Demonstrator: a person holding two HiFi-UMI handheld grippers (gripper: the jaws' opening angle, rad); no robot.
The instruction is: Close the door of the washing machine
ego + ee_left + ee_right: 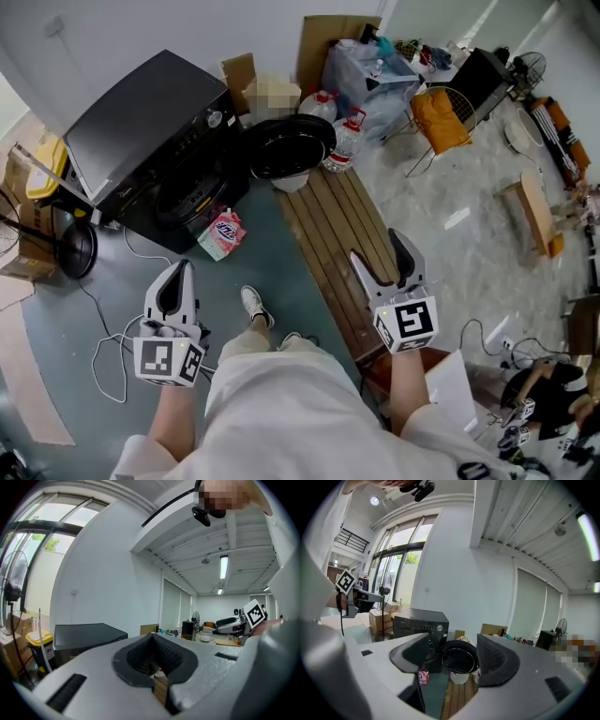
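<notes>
The black washing machine (155,141) stands at the upper left of the head view. Its round door (289,145) hangs wide open, swung out to the right of the drum opening (192,192). My left gripper (177,274) is held well short of the machine, its jaws shut with nothing in them; its own view shows the tips meeting (153,634) and the machine (86,637) off to the left. My right gripper (384,262) is over the wooden slats, open and empty. Between its jaws (454,644) I see the open door (460,657) and the machine (419,625) far ahead.
A pink detergent pouch (223,234) lies on the floor before the machine. A white bucket (292,180) sits under the door. A slatted wooden platform (333,234) runs alongside, with water bottles (345,141) at its end. A fan base (73,248) and cable (108,347) are at left.
</notes>
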